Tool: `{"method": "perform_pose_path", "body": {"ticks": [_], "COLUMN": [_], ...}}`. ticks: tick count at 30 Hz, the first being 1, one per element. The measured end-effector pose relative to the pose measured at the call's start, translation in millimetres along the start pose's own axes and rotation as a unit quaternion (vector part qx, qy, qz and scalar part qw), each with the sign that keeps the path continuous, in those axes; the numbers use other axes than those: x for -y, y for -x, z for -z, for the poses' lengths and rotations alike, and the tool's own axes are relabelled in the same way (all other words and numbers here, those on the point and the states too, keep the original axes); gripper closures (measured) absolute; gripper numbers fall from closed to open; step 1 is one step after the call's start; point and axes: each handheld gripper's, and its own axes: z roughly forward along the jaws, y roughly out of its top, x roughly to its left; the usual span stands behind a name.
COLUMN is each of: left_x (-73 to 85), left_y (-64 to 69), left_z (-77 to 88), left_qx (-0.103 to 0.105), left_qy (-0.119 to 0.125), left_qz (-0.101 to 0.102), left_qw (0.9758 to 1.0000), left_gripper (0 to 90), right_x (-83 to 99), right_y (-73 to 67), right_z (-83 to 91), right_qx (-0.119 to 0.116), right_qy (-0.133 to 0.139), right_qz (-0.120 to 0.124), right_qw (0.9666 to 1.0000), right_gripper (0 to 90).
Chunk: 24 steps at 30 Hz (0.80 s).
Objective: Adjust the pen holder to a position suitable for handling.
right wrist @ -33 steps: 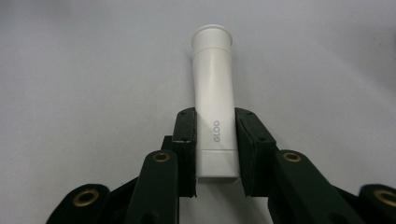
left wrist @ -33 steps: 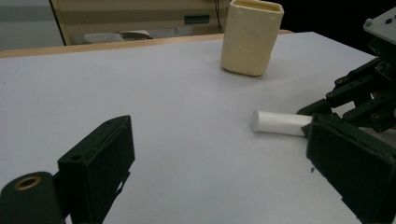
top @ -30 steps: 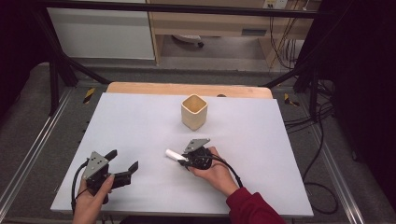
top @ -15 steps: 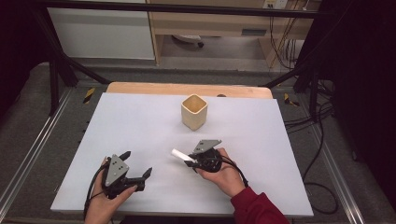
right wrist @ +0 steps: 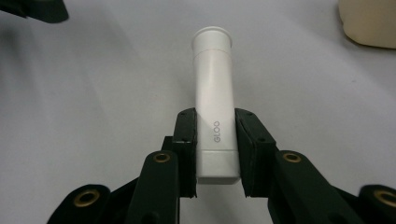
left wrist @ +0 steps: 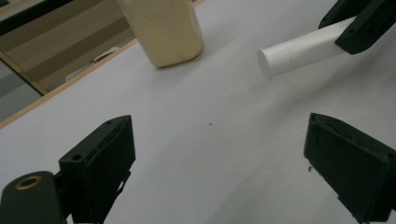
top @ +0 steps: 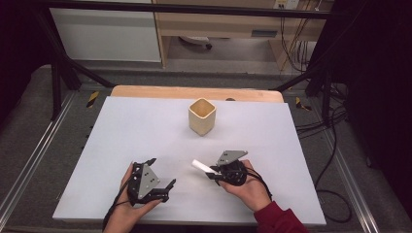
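Note:
A white glue stick point(right wrist: 214, 93) marked GLOO lies lengthwise between the pads of my right gripper point(right wrist: 215, 140), which is shut on its lower end. From above, the glue stick point(top: 199, 165) sticks out to the left of the right gripper point(top: 212, 173), just above the table. My left gripper point(top: 163, 174) stands open near the front edge, jaws wide apart with nothing between them. Its own view has the left gripper point(left wrist: 219, 163) facing the glue stick point(left wrist: 299, 48) at upper right. A cream square cup point(top: 201, 116) stands upright at the back middle.
The white tabletop point(top: 126, 131) has a wooden strip point(top: 145, 91) along its far edge. Black frame bars and cables run around the table sides. The cream cup point(left wrist: 161, 28) sits beyond the left gripper; its corner point(right wrist: 369, 21) lies at the upper right of the right gripper view.
My left gripper has moved right along the front edge, toward the right gripper. The right gripper has shifted right and slightly up, still holding the glue stick.

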Motion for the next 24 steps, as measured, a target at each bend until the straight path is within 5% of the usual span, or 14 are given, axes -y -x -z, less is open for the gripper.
{"method": "perform_pose_path", "body": {"ticks": [7, 11, 14, 20, 24], "left_x": [-6.9, -6.9, -6.0, -6.1, -6.7], "left_y": [18.3, 20.5, 22.8, 31.7, 39.7], "left_z": [-7.6, -4.4, -4.7, -4.2, -4.2], "left_qx": [-0.009, -0.02, -0.031, -0.029, -0.034], "left_qy": [-0.012, -0.012, -0.016, -0.021, -0.022], "left_qz": [-0.074, -0.087, -0.118, -0.14, -0.173], "left_qw": [0.9971, 0.996, 0.9924, 0.9896, 0.9841], "left_gripper": [10.3, 10.3, 10.3, 10.5, 11.2], "right_x": [1.9, 0.6, -0.8, -4.1, -6.6], "right_y": [-4.6, -9.4, -12.6, -19.9, -25.0], "right_z": [1.6, -3.3, -4.1, -9.9, -11.2], "right_qx": [-0.009, -0.015, -0.019, -0.03, -0.035], "right_qy": [-0.004, -0.017, -0.017, -0.022, -0.023], "right_qz": [-0.004, 0.007, 0.009, 0.015, 0.02], "right_qw": [0.9999, 0.9997, 0.9996, 0.9992, 0.9989], "right_gripper": [71.2, 71.2, 71.2, 71.2, 71.2]}}
